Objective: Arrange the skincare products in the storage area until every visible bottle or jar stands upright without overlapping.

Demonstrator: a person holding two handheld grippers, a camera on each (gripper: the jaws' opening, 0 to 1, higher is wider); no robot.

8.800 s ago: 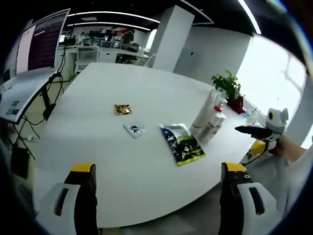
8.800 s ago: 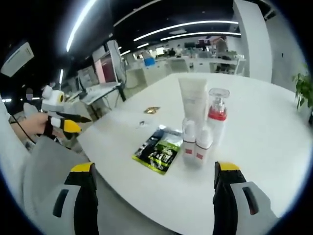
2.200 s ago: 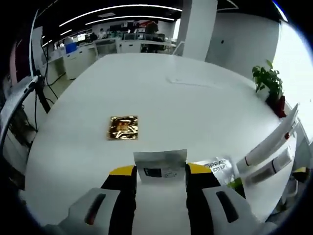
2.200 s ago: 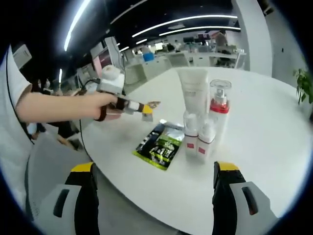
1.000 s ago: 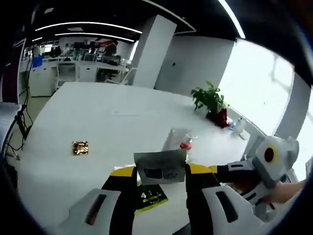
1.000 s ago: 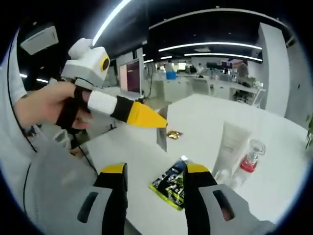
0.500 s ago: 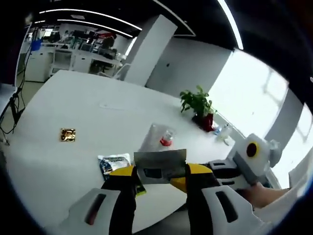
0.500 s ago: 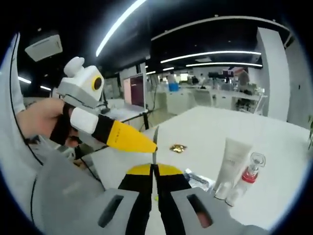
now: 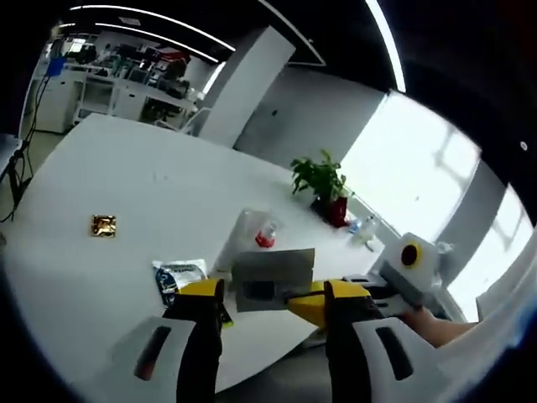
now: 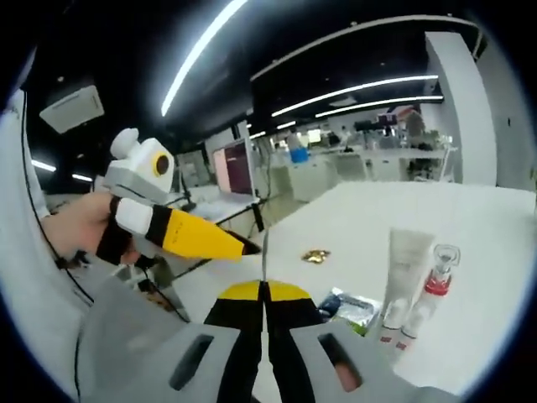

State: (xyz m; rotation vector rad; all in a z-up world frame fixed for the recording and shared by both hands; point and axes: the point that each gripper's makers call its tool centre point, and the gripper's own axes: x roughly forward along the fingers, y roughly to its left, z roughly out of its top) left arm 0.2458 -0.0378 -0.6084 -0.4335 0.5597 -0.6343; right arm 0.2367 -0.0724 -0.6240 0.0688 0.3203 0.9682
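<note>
A small grey sachet (image 9: 273,277) hangs in the air above the white table (image 9: 92,168). My left gripper (image 9: 273,288) stands slightly open around it, with a narrow gap on each side. My right gripper (image 9: 309,304) comes in from the right and pinches the sachet's lower edge. In the right gripper view my right gripper (image 10: 263,290) is shut on the sachet (image 10: 263,250), seen edge-on, and the left gripper (image 10: 201,237) points at it from the left. A white tube (image 10: 409,256), a red-collared pump bottle (image 10: 438,270) and two small white bottles (image 10: 394,323) stand upright together on the table.
A green and black pack (image 9: 178,275) lies flat near the tube (image 9: 239,243) and pump bottle (image 9: 265,238). A gold sachet (image 9: 104,225) lies farther left. A potted plant (image 9: 323,180) stands at the table's far edge. Desks and monitors fill the room behind.
My right gripper went from open to shut on the sachet that the left gripper lifted off the table. The left jaws have now parted a little and the sachet has tilted.
</note>
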